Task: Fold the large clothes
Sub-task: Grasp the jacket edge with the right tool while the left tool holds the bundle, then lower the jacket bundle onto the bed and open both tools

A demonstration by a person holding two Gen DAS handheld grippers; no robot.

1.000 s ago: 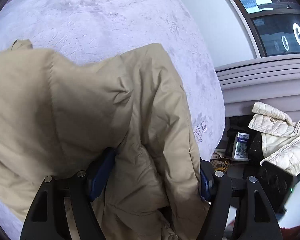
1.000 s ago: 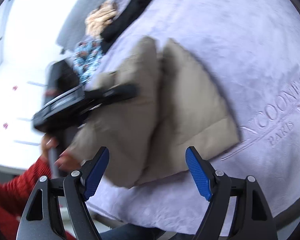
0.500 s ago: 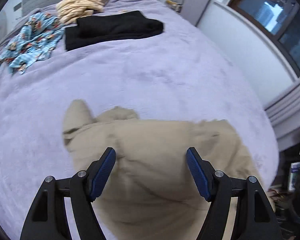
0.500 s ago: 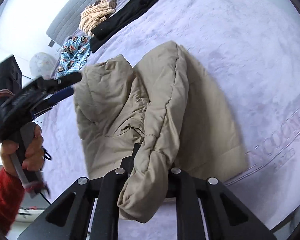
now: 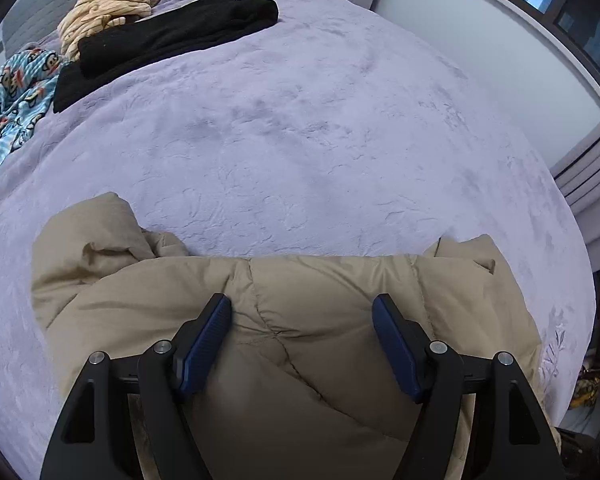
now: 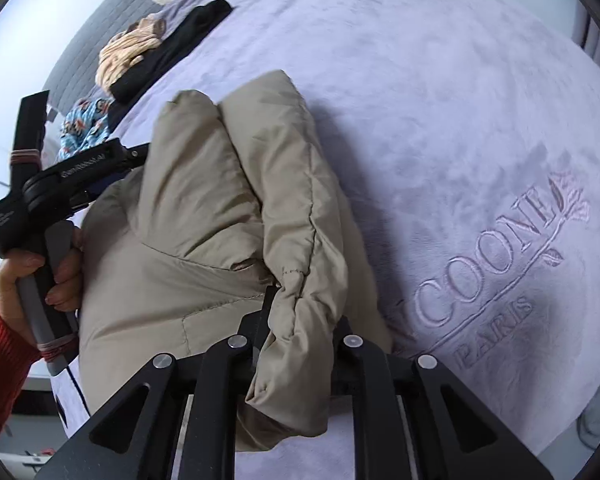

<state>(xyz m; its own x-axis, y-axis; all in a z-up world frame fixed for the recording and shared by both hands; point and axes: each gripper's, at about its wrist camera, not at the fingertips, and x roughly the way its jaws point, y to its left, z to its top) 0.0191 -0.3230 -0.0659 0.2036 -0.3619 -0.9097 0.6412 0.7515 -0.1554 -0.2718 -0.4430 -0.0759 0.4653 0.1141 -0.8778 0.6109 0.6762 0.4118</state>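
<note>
Folding is under way on a tan jacket [image 5: 284, 320] spread at the near edge of a lilac bed [image 5: 300, 120]. From the left wrist, the left gripper [image 5: 302, 316] is seen with its blue pads [image 5: 208, 340] spread wide, poised over the quilted cloth; nothing is held between them, and whether the pads rest on the fabric cannot be told from this angle. A black garment [image 5: 168, 36], a striped one [image 5: 104, 12] and a blue print [image 5: 12, 96] are piled well apart at the far end.

From the right wrist, the right gripper [image 6: 300, 320] is seen drawn tight on a bunched edge of the jacket, probably a sleeve or hem, which is pinched between the fingers and hangs out below them. The rest of the jacket is heaped in two puffy ridges on the bed beside an embossed logo [image 6: 500, 256]. The left gripper is visible at the left, held by a hand [image 6: 32, 276] in a red sleeve.

By judgement, the held edge is to be carried across and laid flat; a fresh grasp by the left tool on the opposite edge is called for, so the fold stays even.
</note>
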